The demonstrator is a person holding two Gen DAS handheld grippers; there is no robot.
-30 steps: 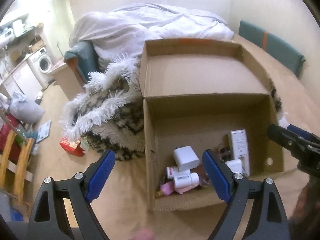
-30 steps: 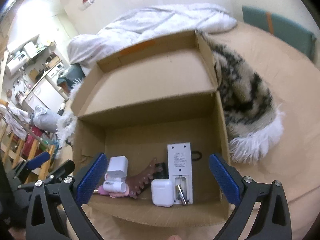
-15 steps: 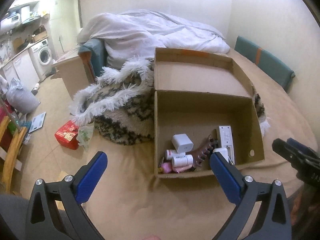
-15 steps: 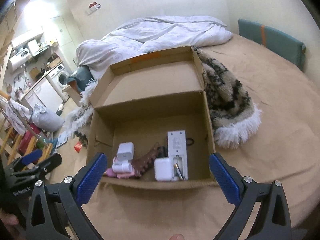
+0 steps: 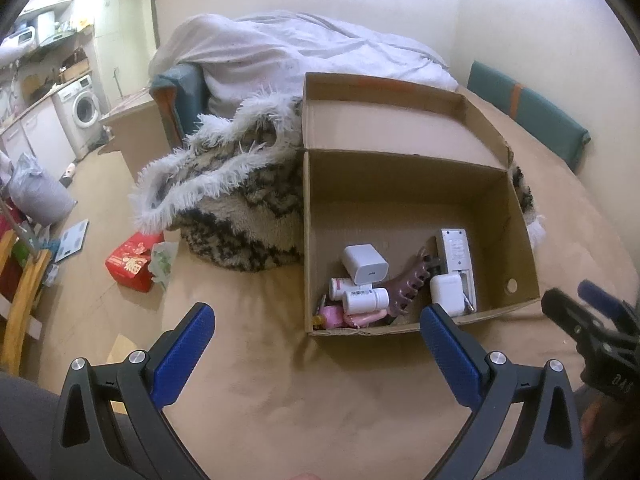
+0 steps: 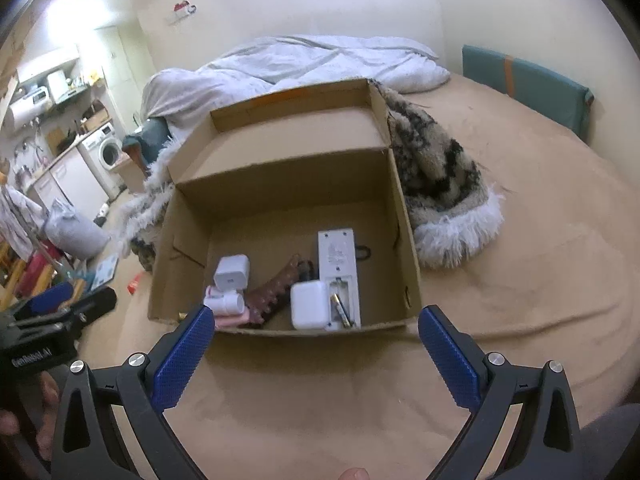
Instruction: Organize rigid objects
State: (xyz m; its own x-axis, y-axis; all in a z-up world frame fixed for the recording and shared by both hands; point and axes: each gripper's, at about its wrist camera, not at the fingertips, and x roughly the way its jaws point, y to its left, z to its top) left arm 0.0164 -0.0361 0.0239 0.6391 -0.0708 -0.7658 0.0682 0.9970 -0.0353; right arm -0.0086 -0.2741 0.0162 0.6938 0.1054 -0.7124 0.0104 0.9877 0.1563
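Observation:
An open cardboard box (image 5: pixel 520 216) (image 6: pixel 404 208) sits on the tan bed cover. Inside lie a white charger cube (image 5: pixel 365 264) (image 6: pixel 232 271), white pill bottles (image 5: pixel 366 299) (image 6: pixel 224 302), a pink item (image 5: pixel 334 316), a brown claw hair clip (image 5: pixel 408 284) (image 6: pixel 272 292), a white earbud case (image 5: pixel 446 290) (image 6: pixel 309 305) and a white remote with its battery bay open (image 5: pixel 456 254) (image 6: pixel 338 268). My left gripper (image 5: pixel 316 330) is open and empty, in front of the box. My right gripper (image 6: pixel 314 332) is open and empty too, also short of the box's near wall.
A fuzzy patterned blanket (image 5: pixel 236 200) (image 6: pixel 440 184) lies beside and behind the box, a white duvet (image 5: pixel 304 52) farther back. A green cushion (image 5: pixel 528 120) leans on the wall. A red packet (image 5: pixel 134 262), a bag and a washing machine (image 5: pixel 82 106) are on the floor at left.
Both grippers have pulled back from the box, which now looks smaller and farther. The left gripper's fingers spread wider. The things in the box have not moved.

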